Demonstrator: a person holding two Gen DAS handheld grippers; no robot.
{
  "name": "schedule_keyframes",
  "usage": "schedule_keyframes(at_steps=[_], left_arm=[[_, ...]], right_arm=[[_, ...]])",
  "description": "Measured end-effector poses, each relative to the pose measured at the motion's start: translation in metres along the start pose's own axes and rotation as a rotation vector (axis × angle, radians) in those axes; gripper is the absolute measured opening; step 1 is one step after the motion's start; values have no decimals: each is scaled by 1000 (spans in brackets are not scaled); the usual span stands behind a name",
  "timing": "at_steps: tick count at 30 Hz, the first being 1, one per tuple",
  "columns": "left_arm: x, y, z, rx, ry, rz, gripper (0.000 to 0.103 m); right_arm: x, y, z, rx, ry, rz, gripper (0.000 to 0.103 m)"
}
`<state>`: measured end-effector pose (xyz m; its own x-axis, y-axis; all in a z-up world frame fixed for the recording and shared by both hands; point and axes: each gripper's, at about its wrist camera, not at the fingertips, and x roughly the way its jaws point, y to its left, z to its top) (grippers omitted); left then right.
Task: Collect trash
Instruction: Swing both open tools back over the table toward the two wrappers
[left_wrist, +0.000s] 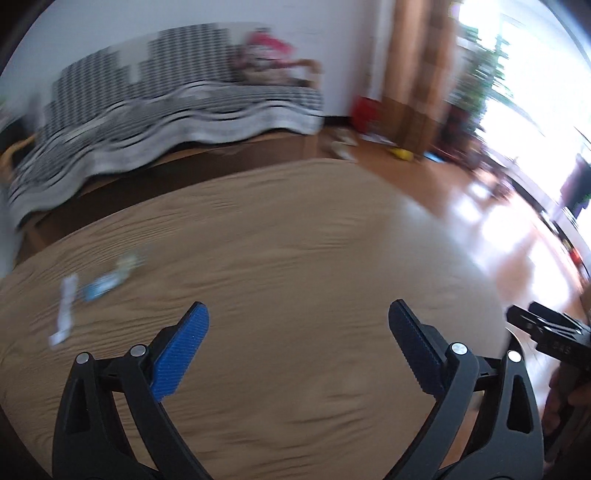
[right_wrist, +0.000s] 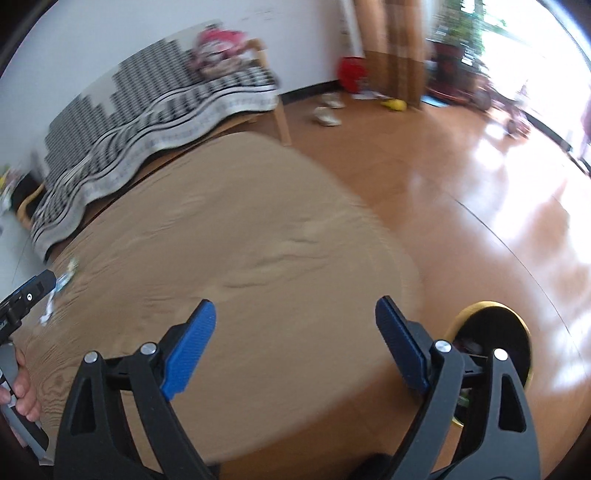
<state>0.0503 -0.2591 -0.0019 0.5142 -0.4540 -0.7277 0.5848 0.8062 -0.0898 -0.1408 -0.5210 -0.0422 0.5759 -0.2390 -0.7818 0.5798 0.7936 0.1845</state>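
Both views are blurred by motion. My left gripper (left_wrist: 299, 321) hangs open over the wooden table (left_wrist: 295, 240), with nothing between its blue pads. Trash lies on the table to its left: a white wrapper strip (left_wrist: 66, 310), a blue wrapper (left_wrist: 101, 288) and a pale greenish scrap (left_wrist: 129, 262). My right gripper (right_wrist: 295, 321) is also open and empty, above the table's right end. A black bin with a gold rim (right_wrist: 480, 305) stands on the floor just right of it, partly hidden by the gripper's arm. The same trash (right_wrist: 62, 280) shows small at the far left.
A sofa under a black-and-white striped cover (left_wrist: 166, 110) runs behind the table. On the shiny wood floor (right_wrist: 461, 166) lie white shoes (right_wrist: 327, 114), a red bucket (right_wrist: 351, 74) and a yellow object (right_wrist: 395, 105). A hand (right_wrist: 22, 387) holds the left gripper's handle.
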Motion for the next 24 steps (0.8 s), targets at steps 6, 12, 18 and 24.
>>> schedule_keyframes(at_steps=[6, 12, 18, 24], left_arm=[[-15, 120, -14, -125, 0, 157, 95], [-7, 211, -33, -229, 32, 270, 95], [23, 251, -43, -299, 77, 315, 95], [48, 264, -46, -284, 117, 317, 72]], right_arm=[[30, 121, 6, -163, 26, 76, 86], [59, 206, -3, -275, 59, 128, 86], [79, 248, -12, -304, 87, 162, 86], [98, 279, -16, -325, 110, 190, 86]])
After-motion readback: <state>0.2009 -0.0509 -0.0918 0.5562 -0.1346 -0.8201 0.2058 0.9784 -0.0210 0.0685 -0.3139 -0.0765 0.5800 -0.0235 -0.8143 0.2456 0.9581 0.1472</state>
